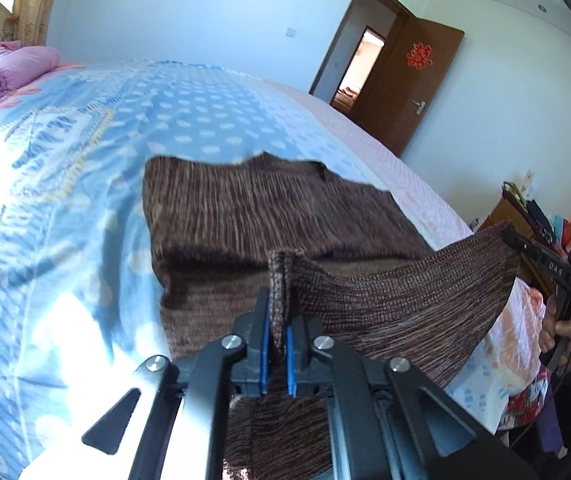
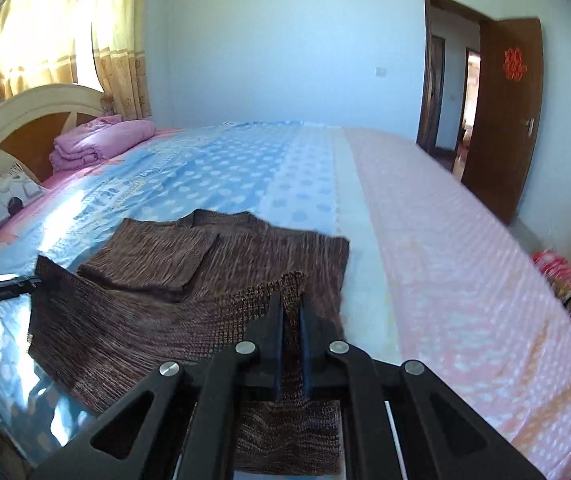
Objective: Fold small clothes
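A brown knitted garment (image 1: pixel 269 208) lies on the bed, its far part flat with a folded sleeve on top (image 2: pixel 153 256). My left gripper (image 1: pixel 278 300) is shut on one near corner of its hem and holds it lifted. My right gripper (image 2: pixel 291 304) is shut on the other near corner, also lifted; it shows in the left wrist view (image 1: pixel 513 240) at the right. The hem hangs stretched between the two grippers above the bed. The left gripper shows at the left edge of the right wrist view (image 2: pixel 25 284).
The bed (image 2: pixel 425 216) has a blue dotted sheet and a pink strip along its right side. A folded pink quilt (image 2: pixel 101 140) lies by the headboard. An open brown door (image 2: pixel 501 112) stands at the far right. Cluttered furniture (image 1: pixel 533 216) stands beside the bed.
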Motion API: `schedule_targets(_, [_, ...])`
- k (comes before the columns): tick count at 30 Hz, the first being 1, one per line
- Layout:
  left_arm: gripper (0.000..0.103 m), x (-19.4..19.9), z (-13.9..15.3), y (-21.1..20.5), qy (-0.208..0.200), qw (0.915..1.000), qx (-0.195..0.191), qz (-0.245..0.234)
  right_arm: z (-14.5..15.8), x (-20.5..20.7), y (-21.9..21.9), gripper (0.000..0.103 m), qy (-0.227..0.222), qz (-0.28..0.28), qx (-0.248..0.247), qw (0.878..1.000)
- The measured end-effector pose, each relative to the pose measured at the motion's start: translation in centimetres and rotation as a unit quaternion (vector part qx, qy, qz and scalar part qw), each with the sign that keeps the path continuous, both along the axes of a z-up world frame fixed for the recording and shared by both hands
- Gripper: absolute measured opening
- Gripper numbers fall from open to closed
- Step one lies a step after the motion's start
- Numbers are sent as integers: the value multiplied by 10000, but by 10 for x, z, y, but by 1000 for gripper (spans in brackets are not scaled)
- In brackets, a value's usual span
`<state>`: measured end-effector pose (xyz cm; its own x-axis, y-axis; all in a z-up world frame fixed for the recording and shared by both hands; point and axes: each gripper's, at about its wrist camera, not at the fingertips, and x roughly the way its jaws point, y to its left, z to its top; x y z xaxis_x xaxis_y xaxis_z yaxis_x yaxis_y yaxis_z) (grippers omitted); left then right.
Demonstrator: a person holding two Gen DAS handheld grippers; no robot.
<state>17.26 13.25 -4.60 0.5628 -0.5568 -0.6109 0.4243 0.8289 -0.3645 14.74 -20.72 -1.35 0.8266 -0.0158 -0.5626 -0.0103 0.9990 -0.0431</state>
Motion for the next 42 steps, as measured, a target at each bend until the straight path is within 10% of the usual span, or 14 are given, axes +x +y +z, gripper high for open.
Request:
schedule_targets(14, [6,60,11,8,126,9986,284,423,-2,63,-2,3,308,61,-181,9993])
schedule_targets(19, [61,45,-9,2,118,9954,929,212,-18,44,-4,3,406,-20,-270,9988])
schedule_targets(29, [58,35,-50,-21,499,9898,1334,74,-30,31,-10,3,539,-115,33,9985])
schedule_targets(32, [36,32,-50,-28,389,9883,1475,1,-34,31,-10,3,578,-138,77,9982])
schedule_targets(42, [11,33,-51,-17,587,9929,980,339,-41,26,-20,3,663,-374,217,9969])
